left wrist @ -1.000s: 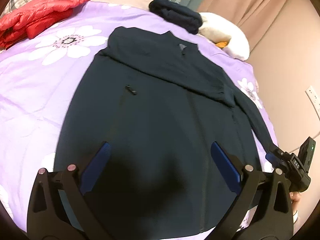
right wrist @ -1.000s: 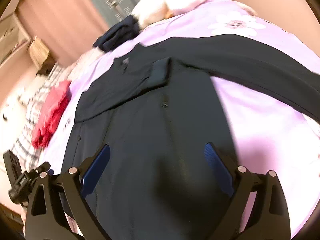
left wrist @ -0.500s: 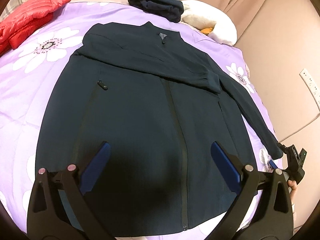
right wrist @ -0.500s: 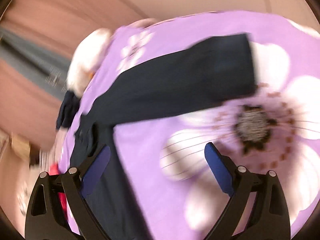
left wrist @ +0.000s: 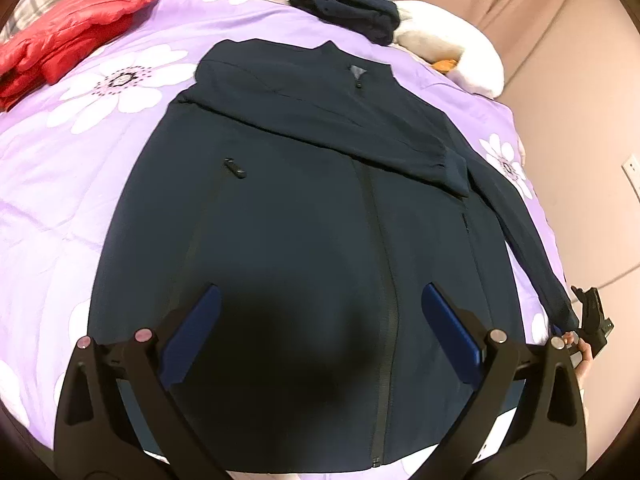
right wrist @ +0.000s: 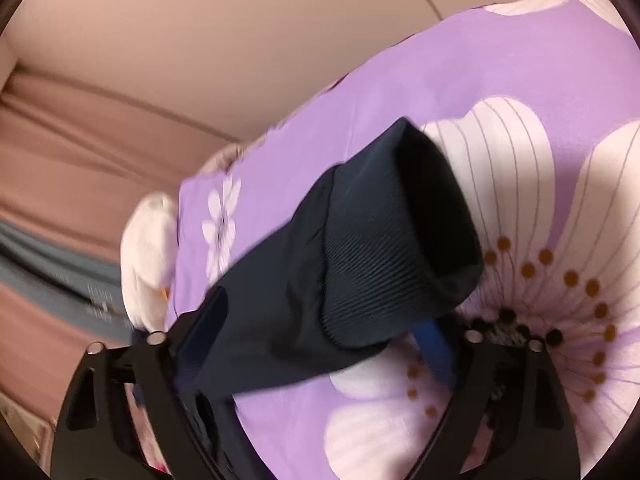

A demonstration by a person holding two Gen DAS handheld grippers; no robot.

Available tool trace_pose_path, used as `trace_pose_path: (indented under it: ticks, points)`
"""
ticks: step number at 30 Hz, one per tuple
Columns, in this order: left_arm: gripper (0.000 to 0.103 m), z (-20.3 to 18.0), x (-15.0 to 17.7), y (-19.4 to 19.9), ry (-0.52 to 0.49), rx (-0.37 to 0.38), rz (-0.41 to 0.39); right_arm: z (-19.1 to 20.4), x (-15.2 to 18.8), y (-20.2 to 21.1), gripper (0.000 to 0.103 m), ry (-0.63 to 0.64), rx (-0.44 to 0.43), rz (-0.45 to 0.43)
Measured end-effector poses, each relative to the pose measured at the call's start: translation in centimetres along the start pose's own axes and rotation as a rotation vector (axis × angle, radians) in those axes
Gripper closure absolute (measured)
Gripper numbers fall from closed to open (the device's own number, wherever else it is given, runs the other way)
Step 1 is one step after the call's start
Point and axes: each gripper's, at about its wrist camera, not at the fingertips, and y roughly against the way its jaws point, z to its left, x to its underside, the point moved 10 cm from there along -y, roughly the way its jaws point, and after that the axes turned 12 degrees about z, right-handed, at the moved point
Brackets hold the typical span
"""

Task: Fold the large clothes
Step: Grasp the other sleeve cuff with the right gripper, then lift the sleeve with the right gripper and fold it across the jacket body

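Jacket [left wrist: 304,208], soft, limp: right tongs [right wrist: 320,344] are straddling its ribbed cuff [right wrist: 384,264], closure unclear; left tongs [left wrist: 320,336] are hovering wide open, empty.

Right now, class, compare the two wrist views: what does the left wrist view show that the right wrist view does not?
Only the left wrist view shows the whole navy jacket spread flat, one sleeve folded across its chest, the red jacket and the open left gripper above it. Only the right wrist view shows the ribbed sleeve cuff close up, lying between the right gripper's fingers. Both show the purple flowered bedspread and the white pillow.
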Motion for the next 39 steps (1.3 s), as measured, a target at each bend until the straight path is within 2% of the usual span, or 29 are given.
trace_pose_path:
  ticks: [1,2,3,4,6,9,15,18,24,31,39]
  points:
    - [0.002,0.1,0.0,0.2,0.005,-0.002,-0.001,-0.3,-0.4,-0.1,0.034,-0.022,-0.003,-0.014]
    - [0.002,0.3,0.1,0.4,0.008,0.0,-0.004,-0.7,-0.7,-0.1,0.053,-0.05,-0.006,-0.026]
    - [0.002,0.4,0.2,0.5,0.008,0.001,-0.006,-1.1,-1.0,0.0,0.066,-0.074,-0.009,-0.03]
    - [0.002,0.5,0.3,0.6,0.008,0.001,-0.007,-1.7,-1.3,-0.2,0.069,-0.115,-0.019,-0.026]
    - [0.002,1.0,0.6,0.6,0.007,-0.004,-0.007,-1.8,-1.6,-0.2,0.082,-0.131,-0.023,-0.023]
    - [0.002,1.7,0.9,0.5,0.013,-0.01,0.005,0.2,-2.0,0.2,0.084,-0.062,-0.016,-0.034]
    - [0.002,2.5,1.1,0.1,0.051,0.036,0.027,7.6,-2.5,2.3,0.084,0.21,0.023,-0.058]
    - [0.002,2.6,1.1,0.0,0.059,0.051,0.029,12.6,-1.7,2.9,0.084,0.37,0.022,-0.045]
    - [0.002,3.0,0.9,-0.3,0.072,0.066,0.034,20.5,1.3,3.5,0.084,0.606,0.031,-0.042]
    - [0.002,4.1,0.0,-0.4,0.095,0.087,0.025,29.8,8.2,2.7,0.084,0.87,0.008,-0.013]
    - [0.002,6.4,-1.2,-0.5,0.127,0.098,0.01,38.4,21.1,-1.0,0.085,1.177,-0.04,0.083]
